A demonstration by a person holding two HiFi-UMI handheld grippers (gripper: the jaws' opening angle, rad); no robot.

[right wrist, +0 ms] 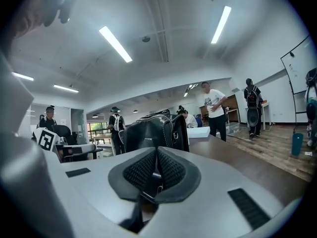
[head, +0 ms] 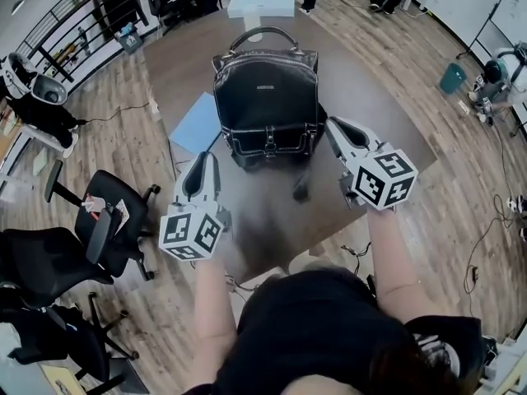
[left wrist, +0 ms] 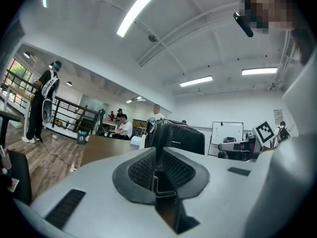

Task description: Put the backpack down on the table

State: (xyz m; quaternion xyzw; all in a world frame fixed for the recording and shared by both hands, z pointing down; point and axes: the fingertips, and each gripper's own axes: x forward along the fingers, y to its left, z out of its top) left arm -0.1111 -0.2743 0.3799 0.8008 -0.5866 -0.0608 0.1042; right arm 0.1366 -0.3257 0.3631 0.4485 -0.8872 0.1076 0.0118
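Backpack (head: 265, 97) of black leather stands upright at the middle of the dark table (head: 181, 64), handle up and buckled front facing the person, whose bare forearms reach up from the bottom of the frame. The left forearm (head: 210, 303) carries the left gripper (head: 206, 164) at lower left of the bag, held about level, with its tips aimed at the bag's lower left corner and just short of it. The right forearm (head: 387, 253) stretches further and carries the right gripper (head: 338, 132) close beside the bag's lower right corner. The marker cubes (head: 383, 178) sit nearest the person, tilted towards the camera. In the left gripper view the ribbed pads (left wrist: 143, 167) are pressed together, pinching nothing, and the backpack (left wrist: 181, 138) rises beyond them. The right gripper view shows the same: pads (right wrist: 173, 170) pressed together, empty, with the backpack (right wrist: 153, 133) standing clear ahead. A blue sheet (head: 196, 122) lies on the table left of the bag, and a white box (head: 262, 2) sits at the far edge, top centre.
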